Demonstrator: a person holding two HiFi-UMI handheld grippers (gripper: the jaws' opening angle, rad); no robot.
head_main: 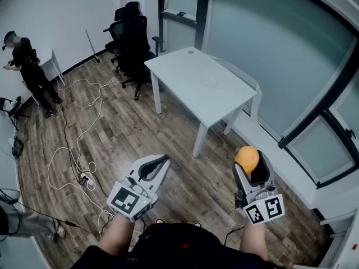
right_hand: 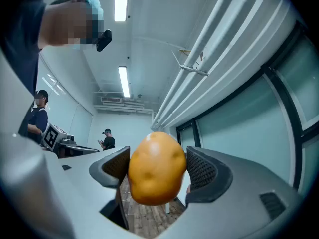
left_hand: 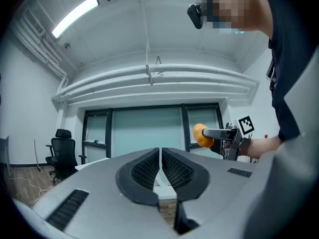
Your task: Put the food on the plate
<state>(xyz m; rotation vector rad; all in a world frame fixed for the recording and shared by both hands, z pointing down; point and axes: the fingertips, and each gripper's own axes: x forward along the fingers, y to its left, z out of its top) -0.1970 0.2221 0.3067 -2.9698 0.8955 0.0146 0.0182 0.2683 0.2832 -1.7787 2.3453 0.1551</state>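
The desk [head_main: 202, 86] stands mid-room, with office chairs [head_main: 132, 38] behind its left end and the window wall [head_main: 269, 49] along its right. Cables [head_main: 73, 150] lie on the floor [head_main: 129, 133] to the left, leading toward a person [head_main: 28, 66] at the far left wall. Before the desk and well apart, the left tongs [head_main: 160, 161] and right tongs [head_main: 251, 168] are side by side, with a potato [head_main: 247, 158] between the right pair's jaws.

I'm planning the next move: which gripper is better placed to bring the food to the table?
Right. The right gripper clamps the food between its jaws, while the left gripper is shut and empty. The table stands ahead of both.
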